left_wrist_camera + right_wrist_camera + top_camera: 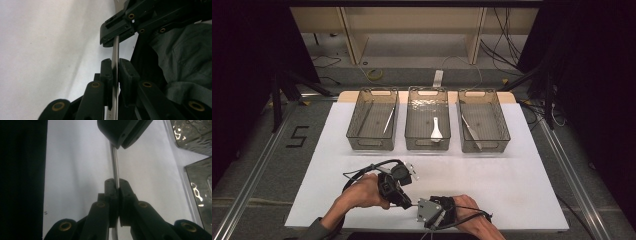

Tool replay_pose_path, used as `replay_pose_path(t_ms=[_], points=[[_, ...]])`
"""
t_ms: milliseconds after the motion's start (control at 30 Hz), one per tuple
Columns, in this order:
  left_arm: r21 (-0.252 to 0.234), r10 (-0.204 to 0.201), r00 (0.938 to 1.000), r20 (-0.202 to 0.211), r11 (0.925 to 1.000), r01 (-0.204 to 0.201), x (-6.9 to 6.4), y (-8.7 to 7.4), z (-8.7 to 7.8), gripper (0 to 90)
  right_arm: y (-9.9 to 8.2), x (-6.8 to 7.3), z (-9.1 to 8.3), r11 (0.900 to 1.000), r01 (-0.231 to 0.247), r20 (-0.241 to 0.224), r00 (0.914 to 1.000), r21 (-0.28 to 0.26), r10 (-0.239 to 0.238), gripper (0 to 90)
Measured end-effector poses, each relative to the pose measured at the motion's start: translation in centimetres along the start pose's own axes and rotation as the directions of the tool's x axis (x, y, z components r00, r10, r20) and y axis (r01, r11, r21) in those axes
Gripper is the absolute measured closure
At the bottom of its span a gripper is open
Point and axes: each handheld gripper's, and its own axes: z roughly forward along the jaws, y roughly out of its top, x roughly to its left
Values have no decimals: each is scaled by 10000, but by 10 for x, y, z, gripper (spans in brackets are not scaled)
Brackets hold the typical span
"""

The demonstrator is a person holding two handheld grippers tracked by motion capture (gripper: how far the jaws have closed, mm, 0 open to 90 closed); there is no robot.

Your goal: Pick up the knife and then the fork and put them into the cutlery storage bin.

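Bins stood abreast: spoon [436, 130] in the middle bin [427, 142], a utensil in each neighbour. Both tongs [411, 204] [117, 185] gripped one metal rod [115, 53].

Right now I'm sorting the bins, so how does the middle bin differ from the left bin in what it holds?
The middle bin holds a white spoon, short and broad, bowl toward the front. The left bin holds a thin metal utensil, long and slim, lying at a slant; its type is too small to tell. The spoon is opaque white, the utensil silvery. Both bins are clear, smoky, the same shape, side by side on the white board.
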Motion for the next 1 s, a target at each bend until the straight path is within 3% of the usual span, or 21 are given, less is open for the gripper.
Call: replay_pose_path(t_ms=[67,167,233,367,500,633,700,767,867,933,1000], points=[[-171,-32,9999,-106,9998,30,2,-1,-4,747,-1,-2,0,10000,14,-63,10000,-89,-15,880],[-667,-320,9981,-524,9974,285,1,-3,-12,683,-7,-6,-1,9983,-562,291,9980,164,557,881],[-1013,-459,9962,-735,9941,383,1,-4,-19,616,-13,-9,-3,9962,-813,280,9964,303,805,881],[-1590,-703,9881,-1369,9861,481,1,-9,-26,472,-23,-18,-7,9896,-1347,432,9902,509,1325,881],[-2407,-975,9773,-1880,9693,504,3,-16,-33,371,-33,-30,-12,9779,-2049,846,9760,420,2009,880],[-3253,-1272,9652,-2284,9444,475,6,-24,-39,310,-44,-41,-19,9627,-2683,1230,9571,358,2622,880],[-3719,-1466,9618,-2311,9268,519,8,-29,-42,286,-50,-47,-22,9551,-2941,1434,9473,358,2863,880],[-4042,-1577,9600,-2315,9132,525,10,-34,-43,272,-56,-52,-25,9420,-3336,1608,9323,363,3240,880],[-4553,-1847,9523,-2428,8886,563,15,-42,-44,249,-64,-61,-32,9189,-3942,1752,9058,143,3858,879],[-4984,-2140,9472,-2389,8641,695,18,-49,-42,230,-68,-66,-37,9053,-4247,1863,8895,6,4171,879],[-5476,-2300,9384,-2578,8350,542,20,-58,-41,227,-72,-70,-41,8956,-4446,1948,8771,-168,4391,879]])
